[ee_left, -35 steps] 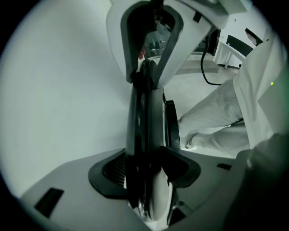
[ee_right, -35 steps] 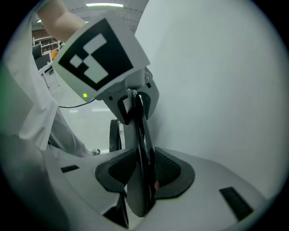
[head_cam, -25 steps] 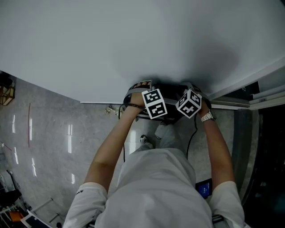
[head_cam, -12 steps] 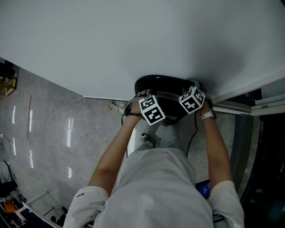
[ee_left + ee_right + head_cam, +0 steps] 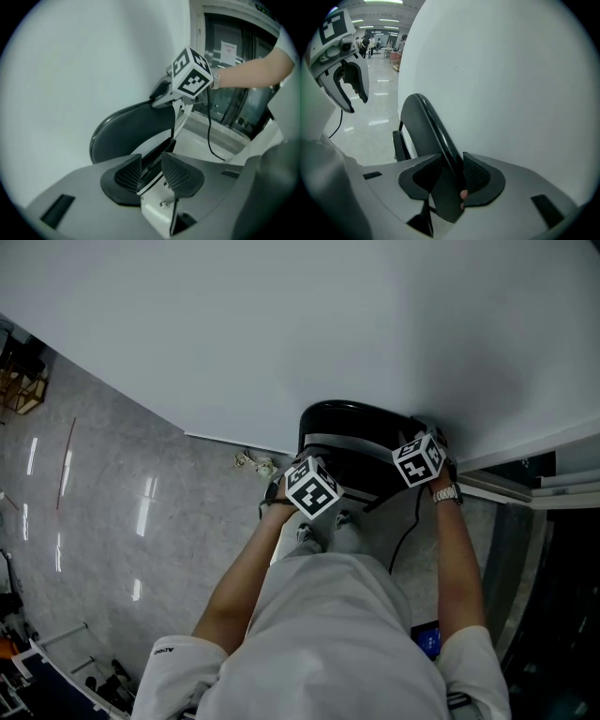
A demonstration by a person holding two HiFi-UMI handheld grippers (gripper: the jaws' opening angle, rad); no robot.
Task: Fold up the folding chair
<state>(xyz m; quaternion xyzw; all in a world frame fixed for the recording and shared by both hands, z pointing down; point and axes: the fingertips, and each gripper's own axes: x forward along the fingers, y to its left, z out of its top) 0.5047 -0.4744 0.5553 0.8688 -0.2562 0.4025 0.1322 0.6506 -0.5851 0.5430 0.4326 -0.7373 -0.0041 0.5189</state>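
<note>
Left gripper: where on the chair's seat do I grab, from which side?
Grip the seat by its thin near edge, coming from the open floor side, since the wall backs the chair. That edge is slim enough for the jaws; the left gripper has just been closing with it between them.

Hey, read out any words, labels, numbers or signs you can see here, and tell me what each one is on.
Nothing here can be read with confidence.
Sleeve: small dark print, too small to read.
Paper notice on the glass door: print blurred, unreadable.
Marker cubes: black-and-white square patterns only, no letters or numbers.
Blue screen: too small to read.
</note>
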